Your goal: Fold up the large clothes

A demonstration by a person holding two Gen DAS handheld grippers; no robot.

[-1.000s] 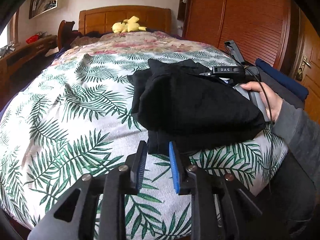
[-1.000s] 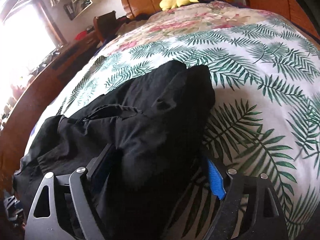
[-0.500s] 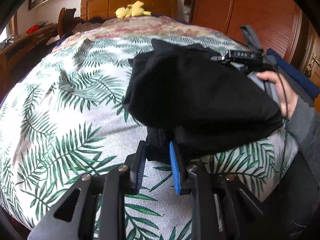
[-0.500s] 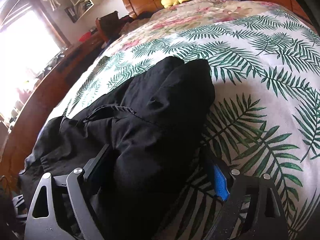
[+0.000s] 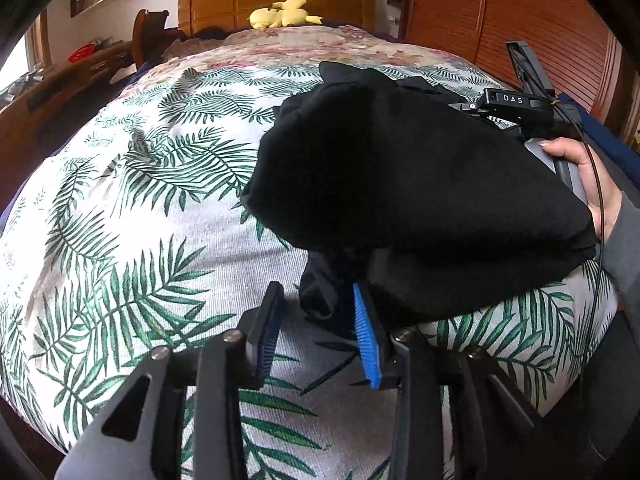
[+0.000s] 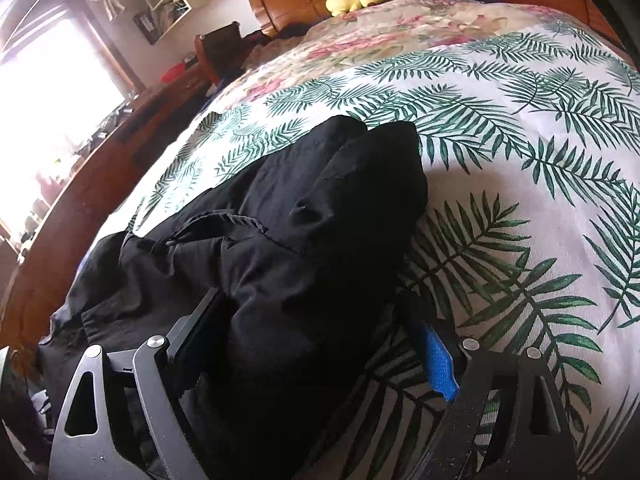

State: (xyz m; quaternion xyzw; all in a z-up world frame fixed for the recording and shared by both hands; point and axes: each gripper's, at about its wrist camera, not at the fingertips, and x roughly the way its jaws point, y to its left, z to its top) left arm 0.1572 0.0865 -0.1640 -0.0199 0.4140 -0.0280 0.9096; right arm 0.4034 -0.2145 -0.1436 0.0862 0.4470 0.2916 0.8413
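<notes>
My left claw (image 5: 320,328) is opening, a black garment (image 5: 420,200) corner loose between its pads. My right claw (image 6: 316,340), spread wide, grips the garment's bunched bulk on the bed (image 5: 140,220).

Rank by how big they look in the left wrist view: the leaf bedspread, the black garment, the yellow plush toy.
1. Bedspread, fills most of the view.
2. Garment, a large black bundle.
3. Plush toy, smallest, though it lies far off by the headboard, so distance shrinks it.

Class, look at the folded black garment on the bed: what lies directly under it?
The black garment rests on the palm-leaf bedspread, which shows all around it. Whatever lies beneath its folds is covered.
</notes>
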